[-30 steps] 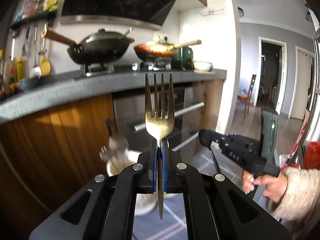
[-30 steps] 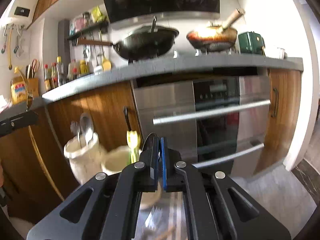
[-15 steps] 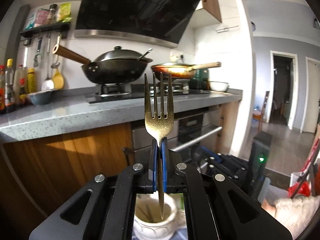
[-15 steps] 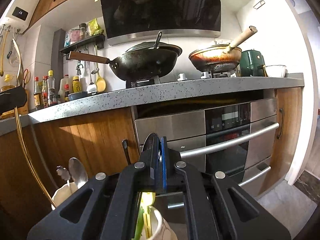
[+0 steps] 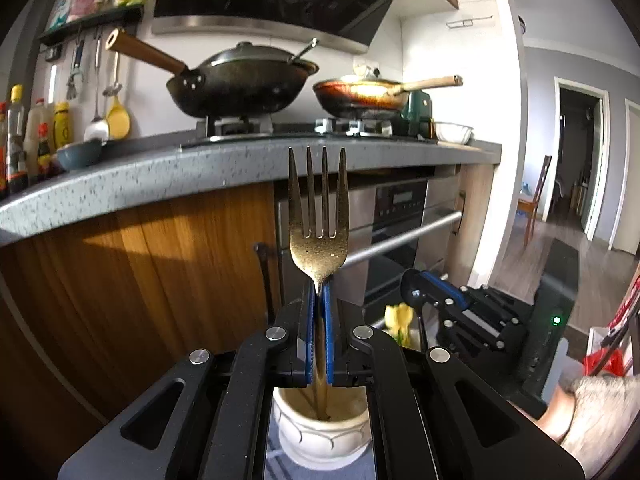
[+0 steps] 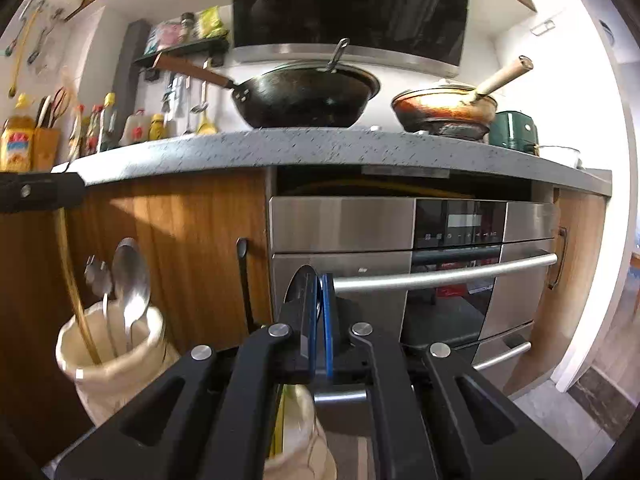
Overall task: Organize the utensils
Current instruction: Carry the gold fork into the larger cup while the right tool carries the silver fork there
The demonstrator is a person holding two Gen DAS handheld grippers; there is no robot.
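My left gripper [image 5: 319, 300] is shut on a gold fork [image 5: 319, 216], tines up, with the handle's lower end inside a cream ceramic holder [image 5: 320, 432] right beneath it. In the right wrist view that holder [image 6: 108, 364] stands at the left with a silver spoon [image 6: 132, 280] and the fork's gold handle [image 6: 74, 296] in it. My right gripper [image 6: 318, 288] is shut on a thin dark spoon seen edge-on [image 6: 302, 280], above a second cream holder [image 6: 298, 432] with a yellow-green utensil [image 6: 278, 424]. The right gripper [image 5: 416, 284] also shows in the left wrist view.
Wooden cabinet doors [image 6: 180, 248] and a steel oven with bar handles [image 6: 440, 276] stand close behind the holders. A grey countertop [image 5: 180, 172] above carries a black wok [image 5: 244, 84] and a frying pan [image 5: 360, 96]. A hallway opens to the right [image 5: 576, 168].
Both grippers have dropped lower toward the holders. The fork's handle has gone down into the cream holder. The right gripper has come over the second holder.
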